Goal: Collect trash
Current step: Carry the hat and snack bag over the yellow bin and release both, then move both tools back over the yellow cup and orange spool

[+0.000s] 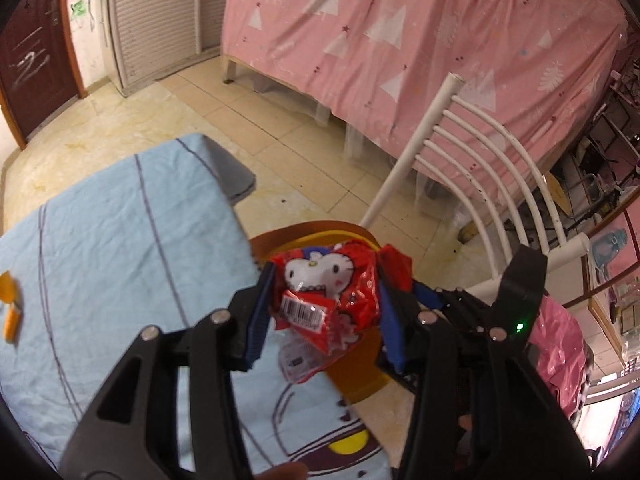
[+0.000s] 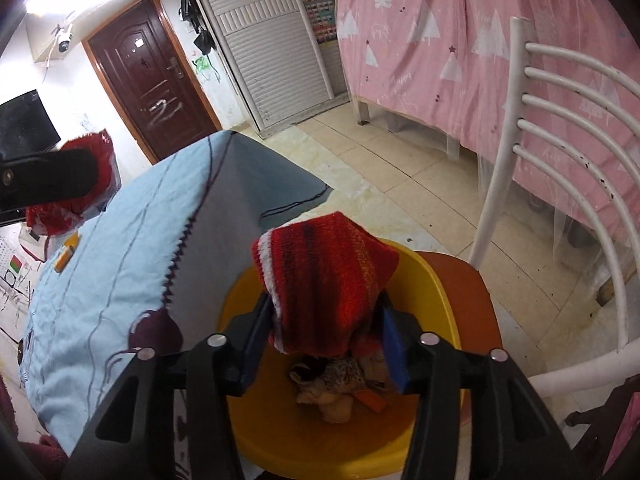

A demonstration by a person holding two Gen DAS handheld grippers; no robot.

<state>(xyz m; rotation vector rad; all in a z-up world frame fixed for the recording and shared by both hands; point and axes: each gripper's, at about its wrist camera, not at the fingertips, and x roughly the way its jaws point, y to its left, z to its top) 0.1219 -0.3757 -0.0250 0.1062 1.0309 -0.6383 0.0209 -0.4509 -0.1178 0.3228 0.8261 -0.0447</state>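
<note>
My left gripper (image 1: pixel 326 304) is shut on a red Hello Kitty snack wrapper (image 1: pixel 332 300) and holds it in the air past the edge of the blue-clothed table (image 1: pixel 120 240). My right gripper (image 2: pixel 326 332) is shut on a crumpled red striped wrapper (image 2: pixel 328 280) and holds it over the yellow bin (image 2: pixel 432 300), which stands on an orange chair seat (image 2: pixel 476 300). Brownish scraps (image 2: pixel 340 388) lie in the bin's bottom. The left gripper with its red wrapper also shows at the left edge of the right wrist view (image 2: pixel 52 184). Orange peel pieces (image 1: pixel 10 308) lie on the table; they also show in the right wrist view (image 2: pixel 66 252).
A white metal chair back (image 2: pixel 560 128) rises right of the bin. A bed under a pink cover (image 1: pixel 400 40) stands behind, across a tiled floor (image 1: pixel 300 132). A brown door (image 2: pixel 152 76) and a white shutter cabinet (image 2: pixel 272 48) are at the far wall.
</note>
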